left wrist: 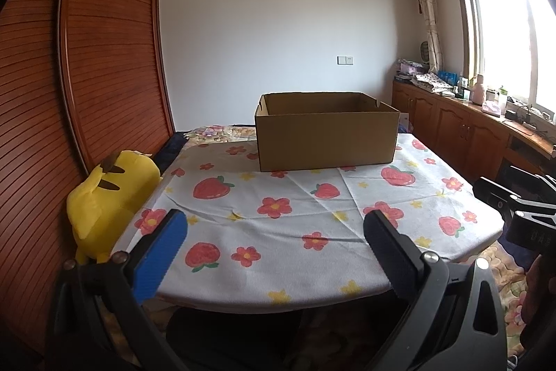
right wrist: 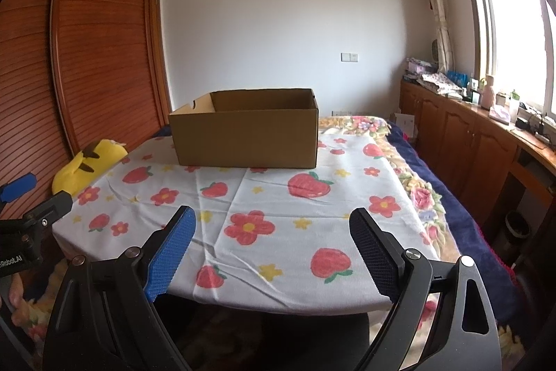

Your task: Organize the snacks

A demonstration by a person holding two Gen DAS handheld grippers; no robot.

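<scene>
An open brown cardboard box (left wrist: 326,138) stands at the far side of a table covered with a white cloth printed with strawberries and flowers (left wrist: 278,197). The box also shows in the right wrist view (right wrist: 246,136); its inside is hidden from here. No snacks are in view. My left gripper (left wrist: 274,228) is open and empty above the table's near edge. My right gripper (right wrist: 272,228) is open and empty, also over the near edge of the cloth (right wrist: 278,207). Each gripper appears at the other view's edge.
A yellow plush toy (left wrist: 107,197) lies against the table's left side, next to a wooden slatted wardrobe (left wrist: 87,58). A bed with a floral blanket (right wrist: 427,197) lies right of the table. Wooden cabinets with clutter (left wrist: 469,113) run under the window.
</scene>
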